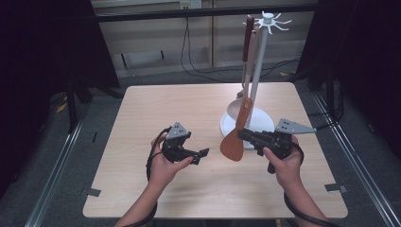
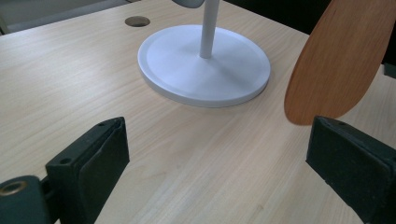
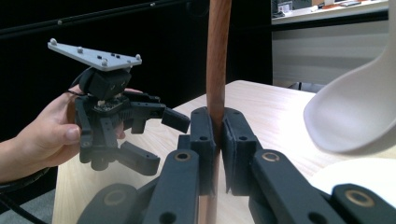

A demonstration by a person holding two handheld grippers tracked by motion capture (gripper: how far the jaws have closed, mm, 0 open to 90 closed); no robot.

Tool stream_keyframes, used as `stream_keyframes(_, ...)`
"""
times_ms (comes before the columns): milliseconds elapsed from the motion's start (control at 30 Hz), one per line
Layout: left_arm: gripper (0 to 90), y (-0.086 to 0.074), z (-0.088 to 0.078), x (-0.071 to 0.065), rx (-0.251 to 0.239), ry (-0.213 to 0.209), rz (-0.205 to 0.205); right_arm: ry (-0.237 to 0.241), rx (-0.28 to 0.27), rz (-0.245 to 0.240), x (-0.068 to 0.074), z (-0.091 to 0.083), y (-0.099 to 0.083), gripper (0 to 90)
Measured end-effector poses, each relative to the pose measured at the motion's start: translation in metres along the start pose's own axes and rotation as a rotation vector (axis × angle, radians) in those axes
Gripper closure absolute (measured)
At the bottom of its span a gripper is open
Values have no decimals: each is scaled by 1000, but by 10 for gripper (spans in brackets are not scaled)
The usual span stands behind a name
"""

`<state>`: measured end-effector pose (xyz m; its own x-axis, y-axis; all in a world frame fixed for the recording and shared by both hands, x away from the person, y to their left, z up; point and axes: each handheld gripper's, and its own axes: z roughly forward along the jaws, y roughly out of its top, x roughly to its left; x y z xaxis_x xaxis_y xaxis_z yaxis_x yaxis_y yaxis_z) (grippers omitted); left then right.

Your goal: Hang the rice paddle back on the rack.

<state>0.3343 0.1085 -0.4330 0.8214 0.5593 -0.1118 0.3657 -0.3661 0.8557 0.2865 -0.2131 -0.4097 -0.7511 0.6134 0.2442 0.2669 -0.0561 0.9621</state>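
Note:
A brown wooden spatula (image 1: 232, 146) hangs blade-down just above the table, its handle pinched by my right gripper (image 1: 243, 135), which is shut on it. The right gripper view has the handle (image 3: 218, 56) running upright between the pressed pads of my right gripper (image 3: 218, 126). My left gripper (image 1: 197, 144) sits to the left of the blade, open and empty. Seen from my left gripper (image 2: 219, 140), the spatula blade (image 2: 336, 60) is up at the right, beyond the right jaw. My left gripper (image 3: 163, 140) also appears open in the right gripper view.
A white utensil stand (image 1: 261, 124) with a round base (image 2: 205, 70) and hooked top stands behind the spatula. A pale ladle (image 1: 235, 108) with a brown handle hangs from it; its bowl (image 3: 355, 112) is close on the right. The wooden table (image 1: 165, 109) has bare room at left.

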Motion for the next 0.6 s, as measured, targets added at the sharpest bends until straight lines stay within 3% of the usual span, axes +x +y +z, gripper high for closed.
stream_keyframes(267,49,-5,-3,5,14,30,-3,21,7,-31,-4,-1,17,842)
stream_keyframes(600,45,-9,-5,8,4,31,-10,39,-13,-51,-9,-4,37,842)
